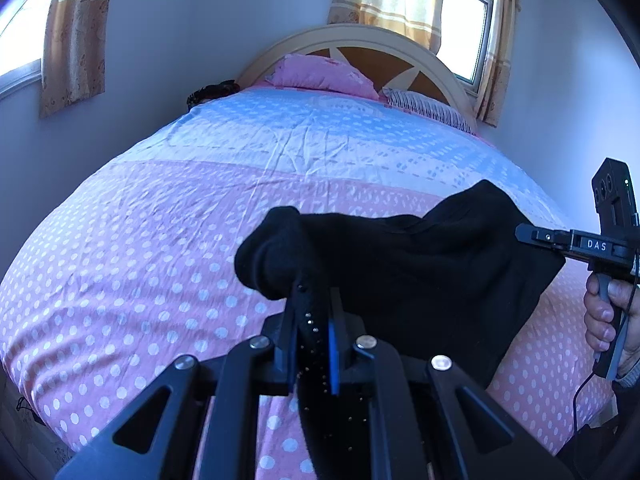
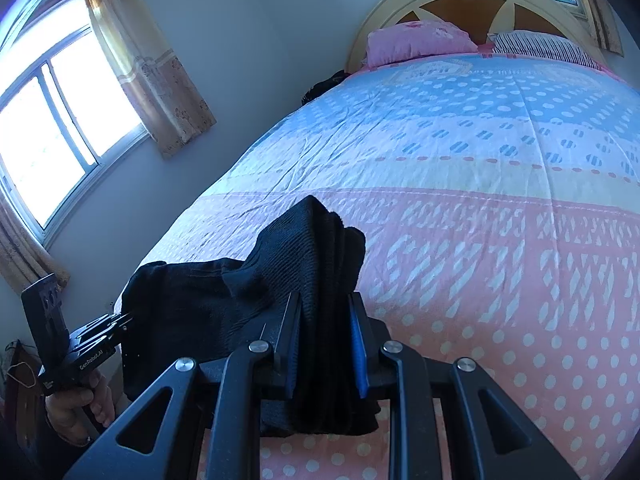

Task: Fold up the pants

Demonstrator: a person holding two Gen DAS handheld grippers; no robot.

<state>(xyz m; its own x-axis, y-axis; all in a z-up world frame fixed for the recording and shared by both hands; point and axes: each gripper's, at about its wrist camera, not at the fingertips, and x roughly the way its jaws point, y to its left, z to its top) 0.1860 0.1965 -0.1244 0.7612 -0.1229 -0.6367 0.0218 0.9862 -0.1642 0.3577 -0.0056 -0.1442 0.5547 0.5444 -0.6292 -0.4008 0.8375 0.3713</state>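
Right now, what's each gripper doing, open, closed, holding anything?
Left gripper: closed on the black pants.
Right gripper: closed on a bunched part of the same pants.

**Daylight from two windows, strong fisheye bend**

Both views are bright and cool-toned. Light comes from the window [image 2: 60, 120] on the left wall, blown out to plain white, and from a second window [image 1: 468, 28] behind the headboard [image 1: 352, 44], also overexposed. The bedspread [image 2: 480, 200] is evenly lit with soft, faint creases. The black pants [image 1: 420, 264] read as a nearly detailless dark mass in the left view; the right view shows their ribbed weave. Straight lines bow hard, and the corners fall to black with a blue fringe.
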